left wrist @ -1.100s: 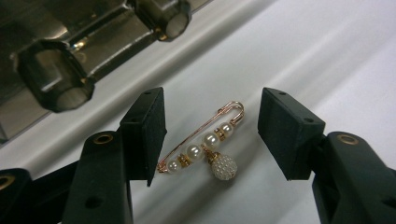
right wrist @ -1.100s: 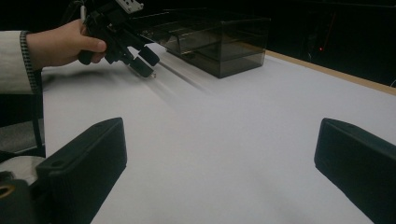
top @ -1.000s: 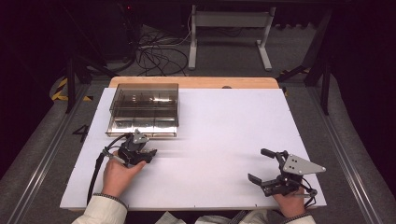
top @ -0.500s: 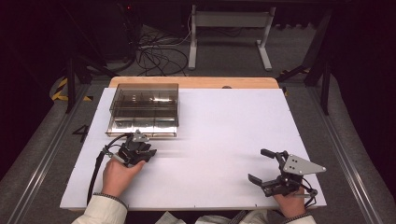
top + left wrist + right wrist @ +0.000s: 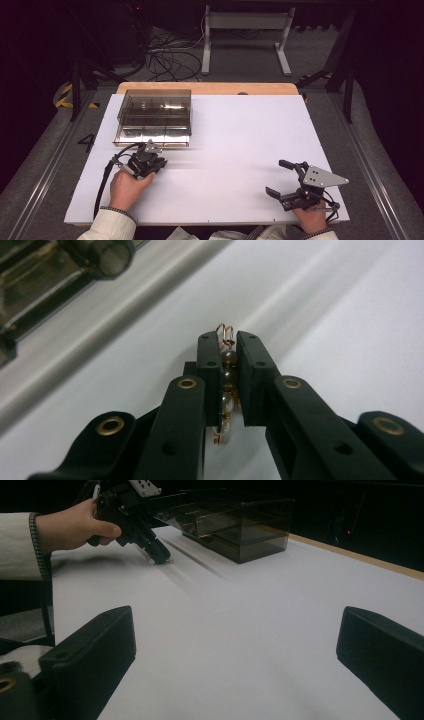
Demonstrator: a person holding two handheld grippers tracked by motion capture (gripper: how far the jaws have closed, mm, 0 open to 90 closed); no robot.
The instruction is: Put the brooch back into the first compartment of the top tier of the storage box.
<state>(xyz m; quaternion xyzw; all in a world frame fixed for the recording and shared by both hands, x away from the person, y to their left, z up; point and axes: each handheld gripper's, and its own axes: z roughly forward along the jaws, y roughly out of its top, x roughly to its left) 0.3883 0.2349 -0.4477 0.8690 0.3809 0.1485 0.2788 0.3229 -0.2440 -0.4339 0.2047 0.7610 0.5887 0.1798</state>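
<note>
A small piece of jewellery (image 5: 228,385), pearl beads strung on thin copper wire with a looped hook on top, is clamped between the jaws of my left gripper (image 5: 229,342). That left gripper (image 5: 159,164) is tipped down onto the white sheet just in front of the smoky transparent organiser box (image 5: 155,117). In the right gripper view the left gripper (image 5: 161,557) touches the sheet with its tips, the box (image 5: 235,522) behind it. My right gripper (image 5: 279,178) rests at the sheet's front right, jaws wide apart and nothing between them.
The white sheet (image 5: 240,140) covers a wooden table whose far edge (image 5: 210,88) shows behind the box. Cables (image 5: 170,55) and a metal stand (image 5: 245,30) lie on the dark floor beyond. A black cable (image 5: 105,175) trails from the left gripper.
</note>
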